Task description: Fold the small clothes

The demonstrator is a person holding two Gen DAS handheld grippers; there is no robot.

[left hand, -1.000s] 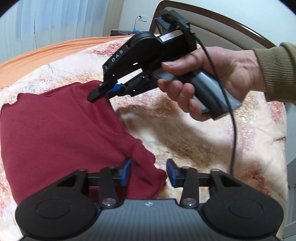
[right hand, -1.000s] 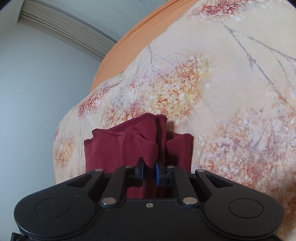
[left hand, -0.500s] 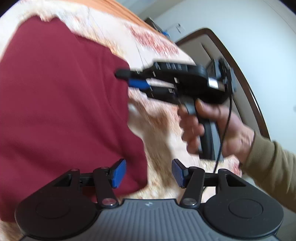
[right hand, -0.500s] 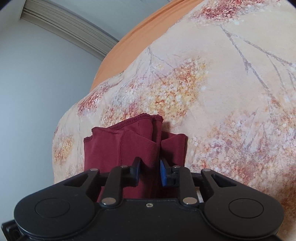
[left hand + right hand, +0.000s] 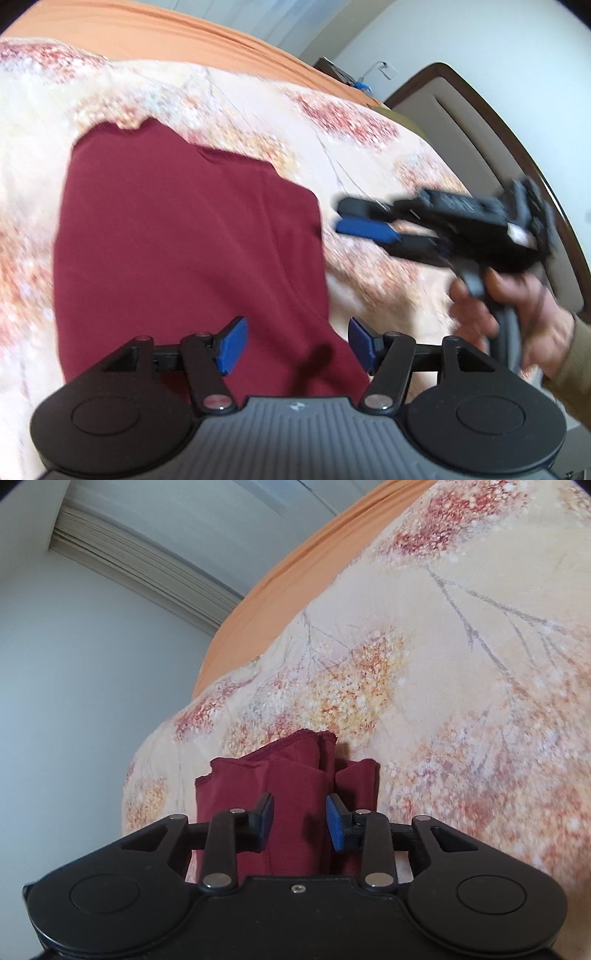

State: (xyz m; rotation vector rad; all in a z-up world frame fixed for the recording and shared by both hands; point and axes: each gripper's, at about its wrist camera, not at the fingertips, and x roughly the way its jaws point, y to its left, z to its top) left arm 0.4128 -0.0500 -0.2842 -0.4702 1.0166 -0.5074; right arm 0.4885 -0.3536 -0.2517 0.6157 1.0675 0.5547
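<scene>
A dark red garment [image 5: 184, 251] lies folded flat on the floral bedspread [image 5: 369, 177]. My left gripper [image 5: 295, 347] is open just above its near right edge, holding nothing. My right gripper [image 5: 347, 218] shows blurred in the left wrist view, open and just off the garment's right edge, held by a hand [image 5: 517, 317]. In the right wrist view the right gripper [image 5: 299, 821] is open with the garment's bunched folds [image 5: 291, 775] between and beyond its fingers, not clamped.
An orange sheet [image 5: 166, 37] covers the far side of the bed. A dark wooden headboard [image 5: 509, 122] curves at the right. A wall socket with a cable [image 5: 384, 68] is on the far wall. Curtains [image 5: 147, 565] hang beyond the bed.
My right gripper opened, let go of the garment and drew back to the right. My left gripper opened wider and shifted over the garment's near edge.
</scene>
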